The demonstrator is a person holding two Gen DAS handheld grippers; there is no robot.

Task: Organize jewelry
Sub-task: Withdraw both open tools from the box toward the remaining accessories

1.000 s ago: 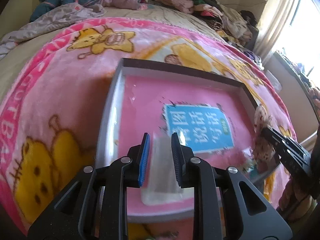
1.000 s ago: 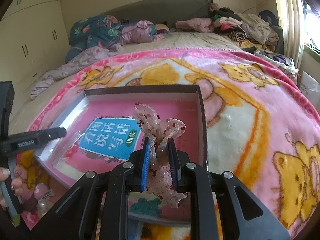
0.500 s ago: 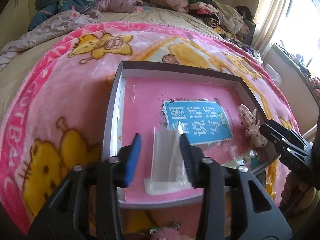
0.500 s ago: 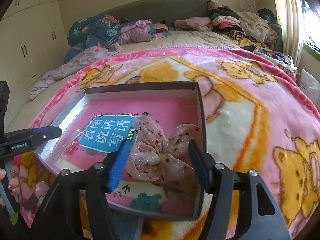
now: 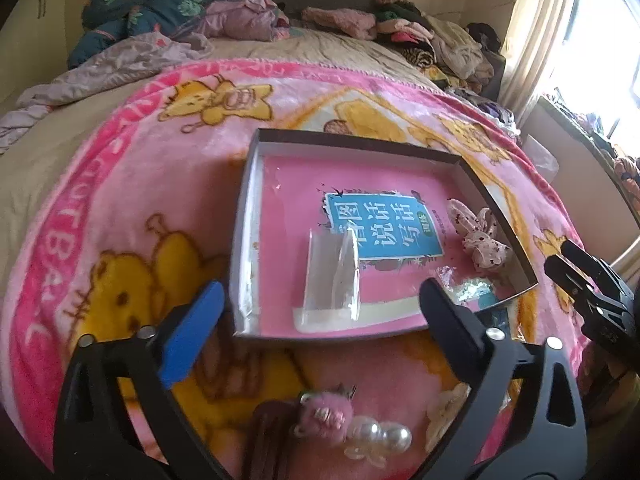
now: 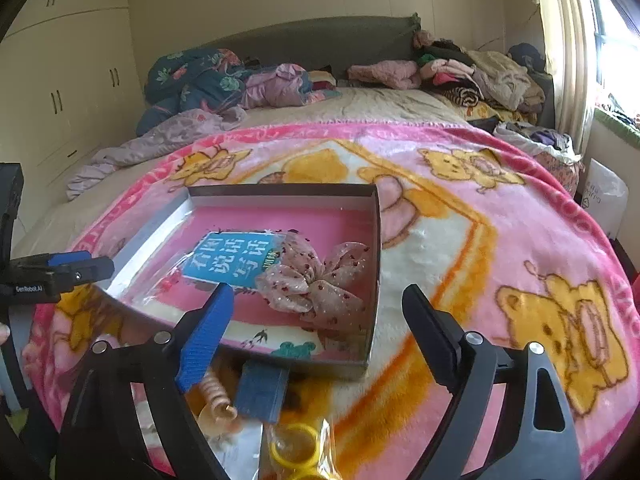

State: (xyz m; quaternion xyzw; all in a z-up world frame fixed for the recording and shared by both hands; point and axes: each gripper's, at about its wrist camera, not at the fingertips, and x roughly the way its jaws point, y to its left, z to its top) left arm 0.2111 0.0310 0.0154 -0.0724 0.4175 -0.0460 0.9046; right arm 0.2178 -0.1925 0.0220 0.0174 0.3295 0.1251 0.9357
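A shallow box (image 5: 248,216) sits on the pink bear blanket (image 5: 132,184) on the bed. Inside the box lies a pink book with a blue label (image 5: 384,226).

The left tool (image 5: 320,304) has just been opening, and now its two fingers are spread wide with nothing between them. Past its tips, a clear plastic bag (image 5: 332,276) lies in the box, near the front wall.

The right tool (image 6: 316,304) has just been opening too. Its fingers are spread wide and hold nothing. A spotted pink bow (image 6: 316,280) lies in the box by the right wall, partly on the book.

On the blanket in front of the box lie a fuzzy pink clip (image 5: 324,416), some pearl beads (image 5: 380,436), a small blue box (image 6: 260,390), a curly hair tie (image 6: 216,396) and yellow rings in a bag (image 6: 296,448).
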